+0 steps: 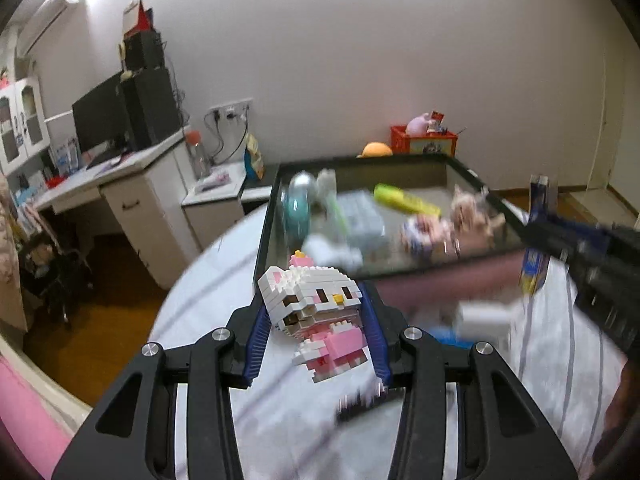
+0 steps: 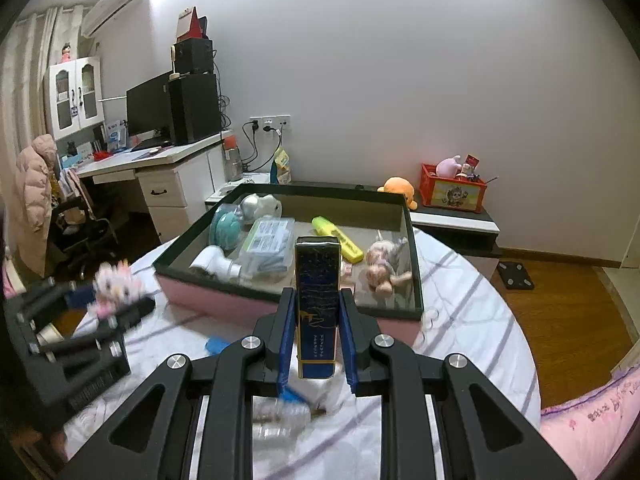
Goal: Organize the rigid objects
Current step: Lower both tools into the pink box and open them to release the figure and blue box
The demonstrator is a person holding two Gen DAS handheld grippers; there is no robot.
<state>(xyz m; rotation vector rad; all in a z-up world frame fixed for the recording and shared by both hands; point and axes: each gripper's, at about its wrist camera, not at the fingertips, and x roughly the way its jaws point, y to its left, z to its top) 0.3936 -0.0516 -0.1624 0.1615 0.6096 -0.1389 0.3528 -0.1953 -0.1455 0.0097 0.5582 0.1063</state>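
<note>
1. Left gripper (image 1: pixel 316 320): blue-padded jaws set against both sides of a white-and-pink brick-built cat figure (image 1: pixel 316 312), which sits clamped between them, tilted, above the striped cloth.
2. Right gripper (image 2: pixel 318 340): jaws drawn close and clamped on a tall dark-blue tin (image 2: pixel 317 304) with gold edging. The tin stands upright between the pads, its top well above the fingertips and its foot below them.
3. Tray (image 2: pixel 412 240): shallow, black-rimmed, pink-sided, straight ahead of both grippers. Its near rim lies just beyond the right fingertips.
4. Tray contents, seen from the right gripper: teal round case (image 2: pixel 226 230) and silver-white object (image 2: pixel 260 204) at the far left; clear plastic box (image 2: pixel 268 244) at centre; white bottle (image 2: pixel 216 264) at near left; yellow highlighter (image 2: pixel 336 238) beyond the tin; small plush doll (image 2: pixel 386 266) at near right.
5. Open room: bare tray floor shows along the far wall and at the far right corner.
6. Round table with striped cloth (image 2: pixel 472 320): free cloth right of the right gripper, out to the curved edge.
7. Below the right gripper: a clear plastic bottle (image 2: pixel 280 420) lying on the cloth.
</note>
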